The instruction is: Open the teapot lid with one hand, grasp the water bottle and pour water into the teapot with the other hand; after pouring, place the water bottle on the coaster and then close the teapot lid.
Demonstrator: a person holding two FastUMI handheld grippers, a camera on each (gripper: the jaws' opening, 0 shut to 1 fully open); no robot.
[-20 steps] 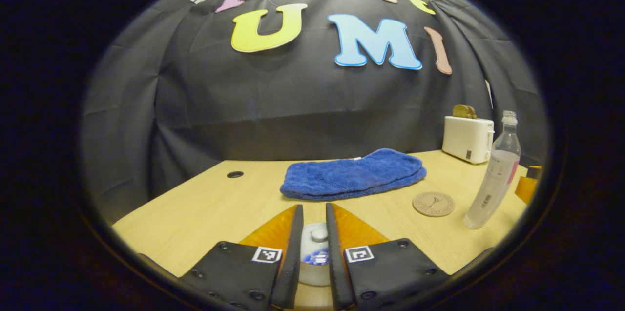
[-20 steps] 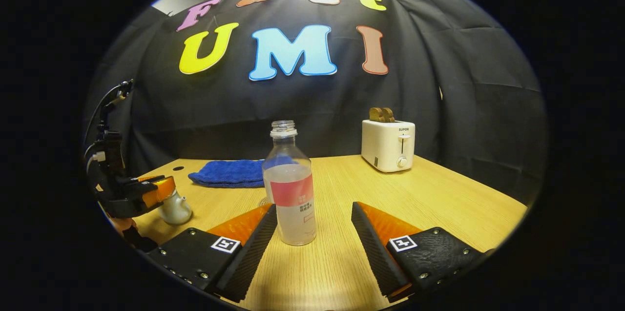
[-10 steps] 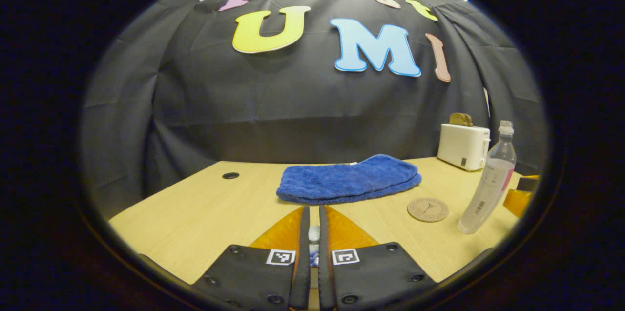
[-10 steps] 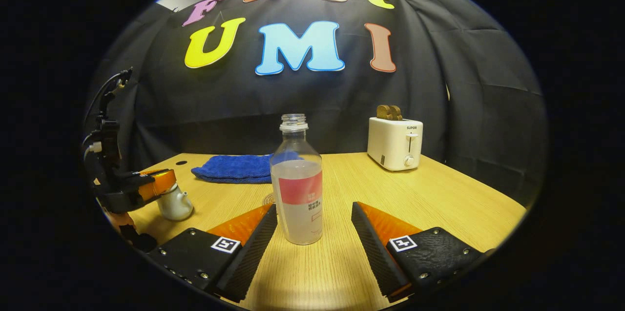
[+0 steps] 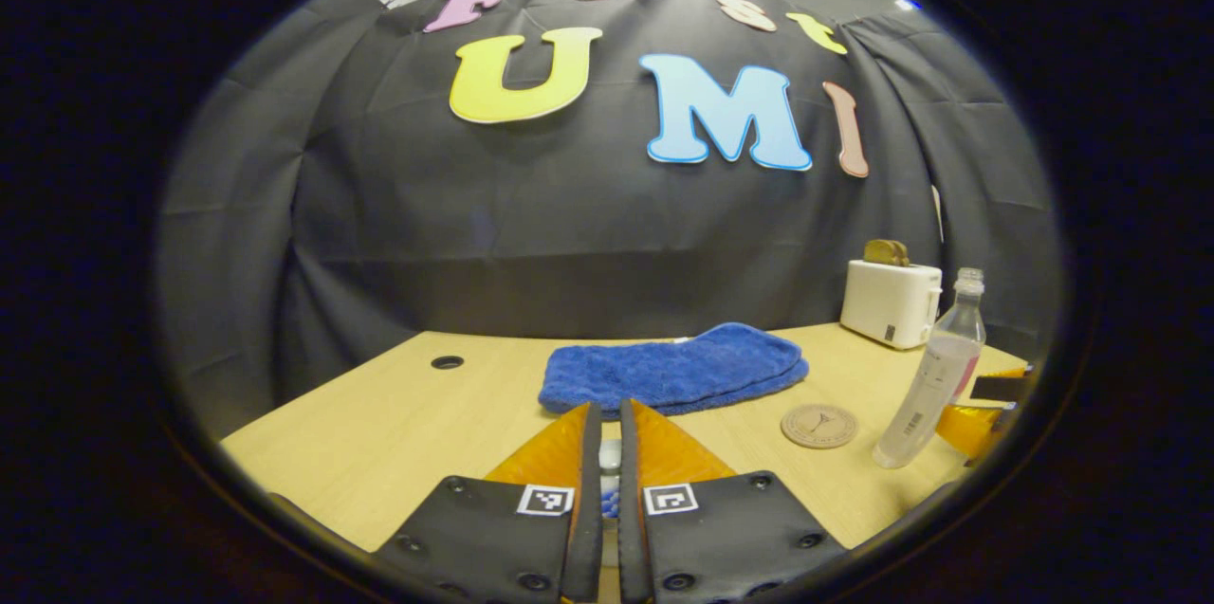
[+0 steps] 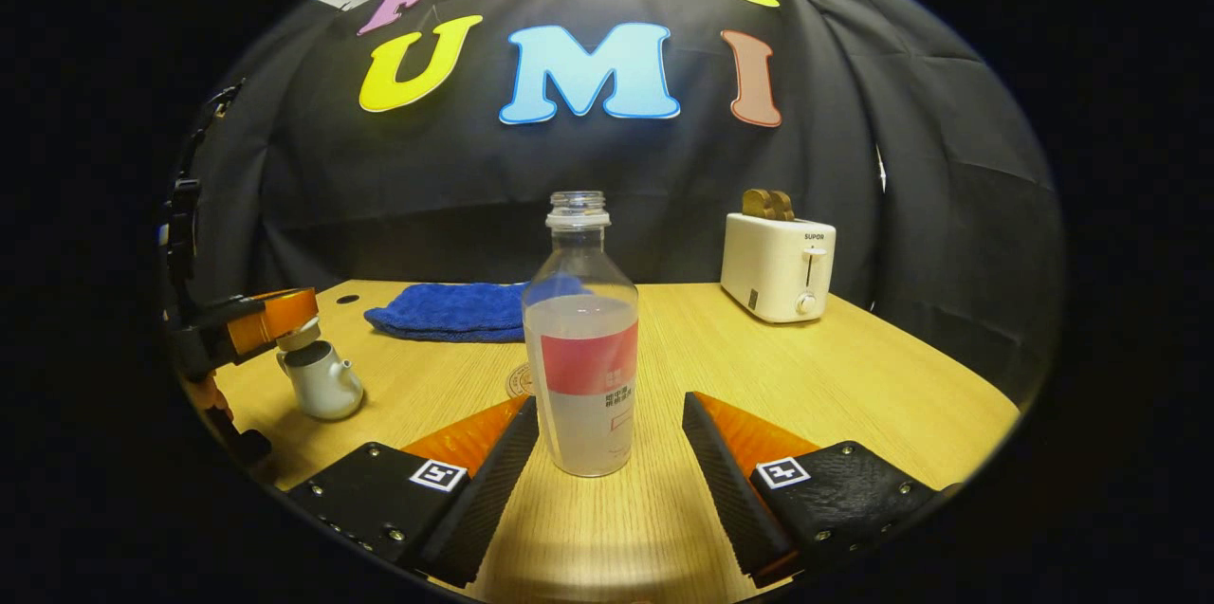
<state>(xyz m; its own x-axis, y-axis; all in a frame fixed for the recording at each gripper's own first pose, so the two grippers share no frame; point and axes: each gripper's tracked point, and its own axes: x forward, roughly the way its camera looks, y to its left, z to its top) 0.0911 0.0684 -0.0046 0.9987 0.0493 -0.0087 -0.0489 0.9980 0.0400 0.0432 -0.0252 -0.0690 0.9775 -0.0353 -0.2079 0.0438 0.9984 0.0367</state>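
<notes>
One water bottle (image 6: 580, 348), one teapot (image 6: 320, 381), one coaster (image 5: 819, 426), one blue towel (image 5: 673, 369), one toaster (image 6: 779, 265) at 2 o'clock, two toast slices (image 6: 768, 203).

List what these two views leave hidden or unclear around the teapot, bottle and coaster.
- Teapot lid: in the left gripper view just a sliver shows between the left gripper fingers.
- Teapot inside: right gripper view, too small and dark to judge.
- Coaster: right gripper view, mostly behind the water bottle.
- Right gripper: whether its left finger touches the bottle is unclear.
</notes>
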